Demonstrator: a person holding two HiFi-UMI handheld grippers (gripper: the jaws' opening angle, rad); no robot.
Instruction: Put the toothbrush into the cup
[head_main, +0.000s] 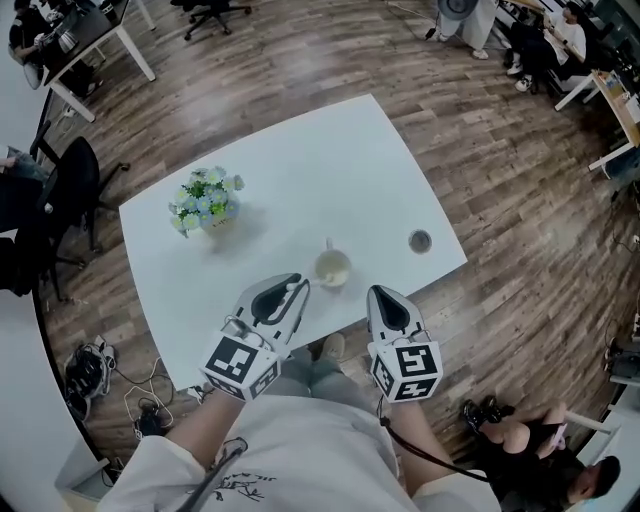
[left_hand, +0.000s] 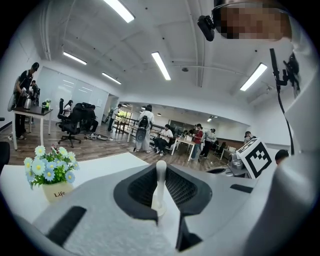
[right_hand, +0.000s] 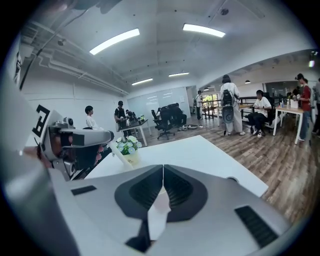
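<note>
Table (head_main: 300, 170) bears cup (head_main: 333, 268) near edge, toothbrush (left_hand: 160, 182) seemingly alongside.

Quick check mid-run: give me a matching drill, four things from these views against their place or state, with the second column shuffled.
Things:
1. toothbrush
2. cup
3. flower pot
4. right gripper

Place or state:
A. jaws together, nothing between them
B. on the table, just ahead of both grippers
C. clamped in the left gripper
D. on the table's left part in the head view, away from the grippers

Pairs: 1-C, 2-B, 3-D, 4-A
</note>
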